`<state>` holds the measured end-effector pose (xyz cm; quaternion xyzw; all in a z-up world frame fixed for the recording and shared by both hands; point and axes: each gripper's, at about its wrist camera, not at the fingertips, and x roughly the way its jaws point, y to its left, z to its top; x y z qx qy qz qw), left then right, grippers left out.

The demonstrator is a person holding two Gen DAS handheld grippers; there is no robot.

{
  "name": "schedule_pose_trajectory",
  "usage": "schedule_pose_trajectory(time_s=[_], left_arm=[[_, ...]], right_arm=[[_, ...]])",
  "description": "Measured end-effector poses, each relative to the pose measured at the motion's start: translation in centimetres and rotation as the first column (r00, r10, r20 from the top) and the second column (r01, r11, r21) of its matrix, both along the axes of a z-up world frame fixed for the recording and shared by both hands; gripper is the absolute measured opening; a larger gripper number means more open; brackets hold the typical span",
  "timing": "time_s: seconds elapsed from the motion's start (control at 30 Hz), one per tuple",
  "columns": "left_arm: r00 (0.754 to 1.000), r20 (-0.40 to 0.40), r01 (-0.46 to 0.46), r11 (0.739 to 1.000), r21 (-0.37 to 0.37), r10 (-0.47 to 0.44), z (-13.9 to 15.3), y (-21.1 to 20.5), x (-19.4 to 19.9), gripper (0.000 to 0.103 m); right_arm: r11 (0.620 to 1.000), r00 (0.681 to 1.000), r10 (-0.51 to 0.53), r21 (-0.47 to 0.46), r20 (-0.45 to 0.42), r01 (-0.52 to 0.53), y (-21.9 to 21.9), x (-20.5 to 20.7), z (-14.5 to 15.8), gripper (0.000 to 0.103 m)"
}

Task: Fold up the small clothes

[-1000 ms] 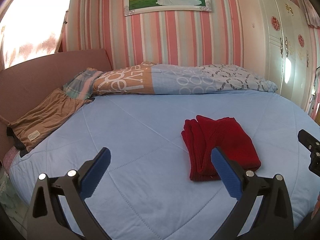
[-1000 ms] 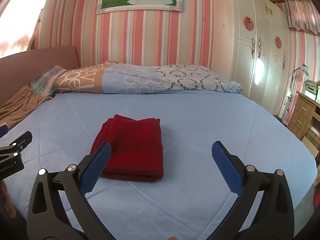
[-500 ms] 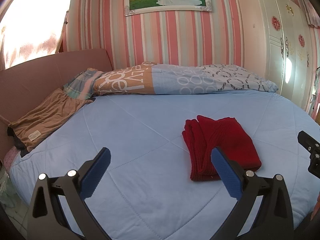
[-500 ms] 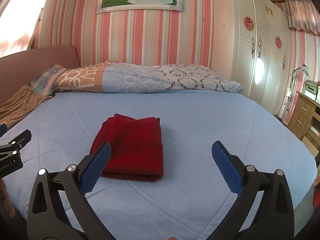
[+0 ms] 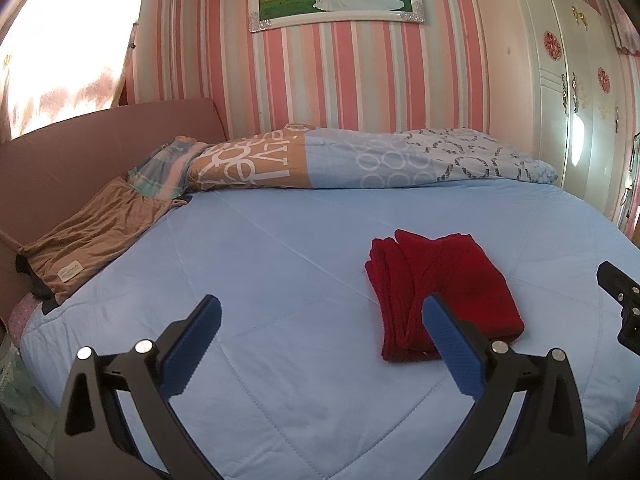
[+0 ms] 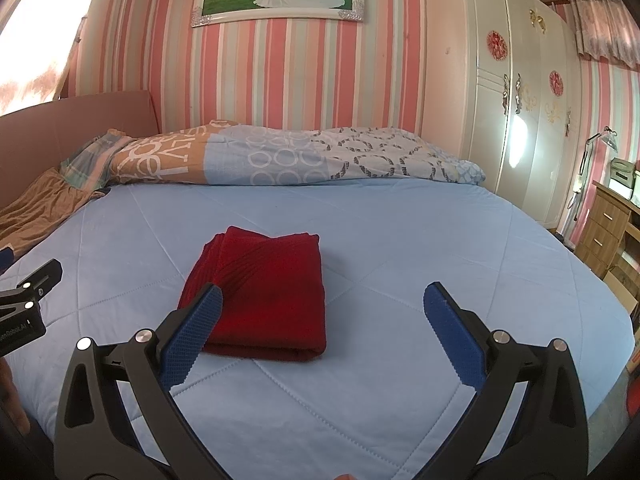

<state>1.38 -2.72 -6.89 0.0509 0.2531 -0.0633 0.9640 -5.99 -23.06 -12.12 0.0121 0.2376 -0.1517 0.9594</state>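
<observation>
Scanning L to R: at far L a brown garment [image 5: 86,236] lies spread on the bed [image 5: 280,264] by the headboard, well apart from us. Nothing has really changed over the last 1 s: both views match the earlier ones apart from tiny drift, so we are paused, not mid-move.

Our left gripper [image 5: 318,322] hangs above the blue quilt w/ jaws wide apart, holding nothing. The red garment [image 5: 440,292] sits just R of it, folded into a compact rectangle w/ stacked layers showing along its L edge, flat on the bed.

In the R wrist view the red garment [image 6: 264,296] lies ahead and slightly L. Our right gripper [image 6: 323,320] also has jaws wide apart and empty, clear of the cloth.

We judge this piece done. The brown garment looks like the next candidate, tho it needs a long reach L.
</observation>
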Motion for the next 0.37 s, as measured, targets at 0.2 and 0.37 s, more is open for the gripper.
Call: schedule_pose_trajectory(time_s=[0.2,0.37], left_arm=[[1.0,-0.018,0.02,1.0,-0.015,-0.021,0.02,-0.24,0.0,0.101],[0.999,-0.022,0.023,1.0,-0.016,-0.024,0.13,-0.3,0.07,0.101]], right_arm=[[1.0,1.0,-0.002,0.004,-0.003,0.002,-0.25,0.0,-0.2,0.1],[1.0,1.0,-0.002,0.003,-0.002,0.002,-0.32,-0.05,-0.24,0.1]])
